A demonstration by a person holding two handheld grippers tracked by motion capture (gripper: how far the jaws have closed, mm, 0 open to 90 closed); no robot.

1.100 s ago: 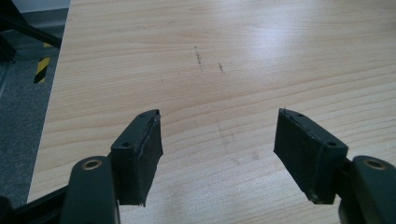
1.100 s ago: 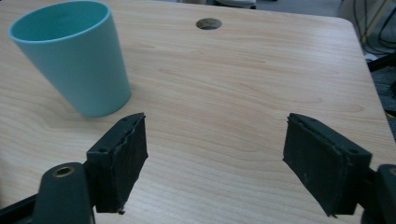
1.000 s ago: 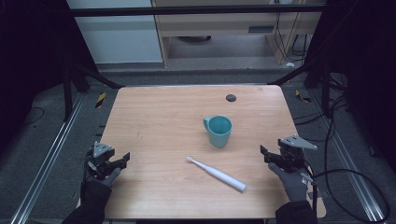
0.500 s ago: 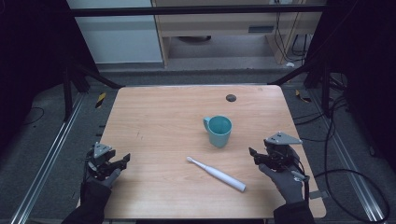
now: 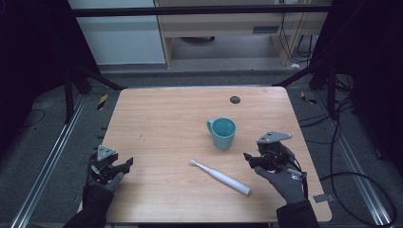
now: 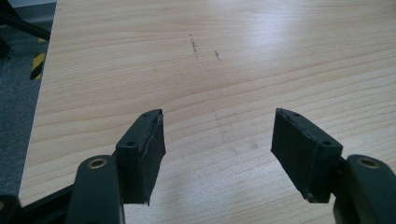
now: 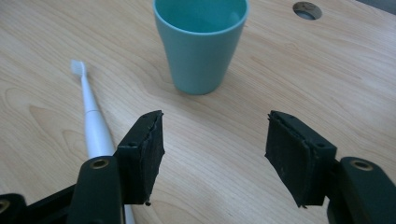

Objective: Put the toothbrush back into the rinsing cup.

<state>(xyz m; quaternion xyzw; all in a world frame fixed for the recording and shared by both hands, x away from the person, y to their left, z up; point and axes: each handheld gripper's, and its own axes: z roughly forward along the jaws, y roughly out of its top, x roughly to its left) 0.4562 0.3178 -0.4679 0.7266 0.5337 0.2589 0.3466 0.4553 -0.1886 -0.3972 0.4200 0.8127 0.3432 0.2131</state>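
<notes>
On the wooden table (image 5: 161, 118) a teal mug (image 5: 223, 133) stands upright, a white electric toothbrush (image 5: 220, 177) lying just in front of it. Right gripper (image 5: 252, 160), jaws spread wide and empty, hovers near the mug, apparently just above the wood. Left gripper (image 5: 122, 167) waits open at the table's near left edge.

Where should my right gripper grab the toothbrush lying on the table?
Take the toothbrush on its thick white handle, not the thin bristle neck. It lies flat and slanted, so come down from above with the open right gripper, jaws across its width. The cup stands clear behind it.
</notes>
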